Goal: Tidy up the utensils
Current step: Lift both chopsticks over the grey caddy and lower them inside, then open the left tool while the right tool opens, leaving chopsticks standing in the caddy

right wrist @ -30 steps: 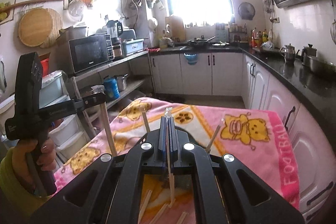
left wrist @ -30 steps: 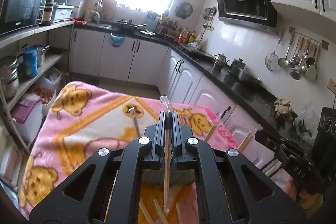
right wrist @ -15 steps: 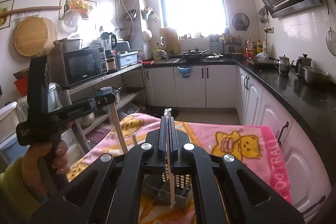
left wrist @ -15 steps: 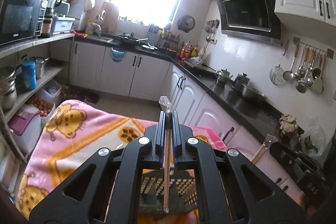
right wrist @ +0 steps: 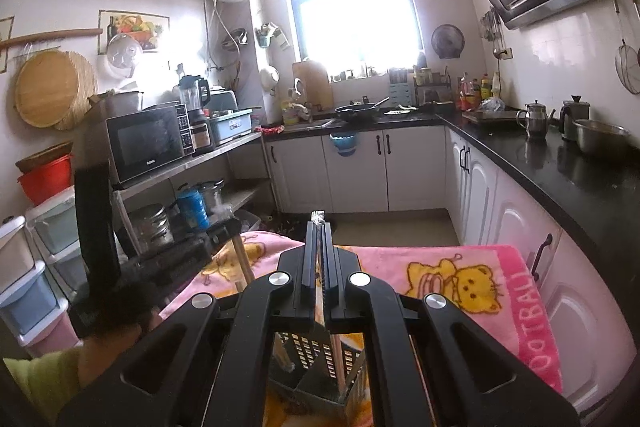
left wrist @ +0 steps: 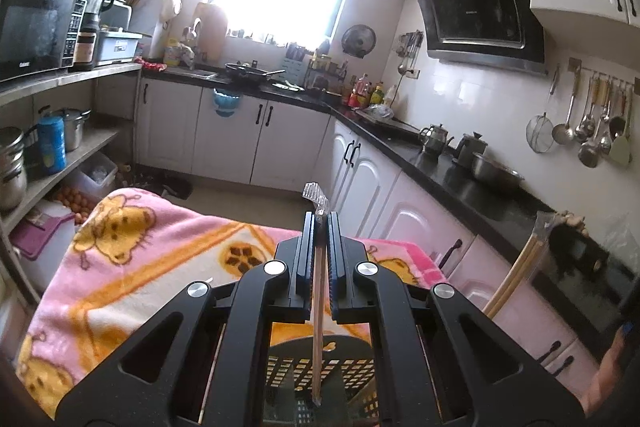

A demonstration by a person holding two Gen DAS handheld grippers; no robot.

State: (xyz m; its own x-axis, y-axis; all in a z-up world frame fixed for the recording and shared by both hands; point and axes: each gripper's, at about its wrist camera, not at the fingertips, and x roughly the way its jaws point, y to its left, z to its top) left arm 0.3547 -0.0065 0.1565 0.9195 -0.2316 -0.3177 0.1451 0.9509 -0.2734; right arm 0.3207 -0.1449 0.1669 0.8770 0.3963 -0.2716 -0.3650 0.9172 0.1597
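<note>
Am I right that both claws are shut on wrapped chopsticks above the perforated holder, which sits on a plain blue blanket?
Not quite: the blanket is pink with yellow cartoon bears, as the right wrist view shows. The rest holds: the left claw and right claw are each shut on wrapped chopsticks above the perforated holder.

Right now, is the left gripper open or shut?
Shut. The left gripper has its jaws pressed on wrapped chopsticks, which hang over the black basket.
</note>
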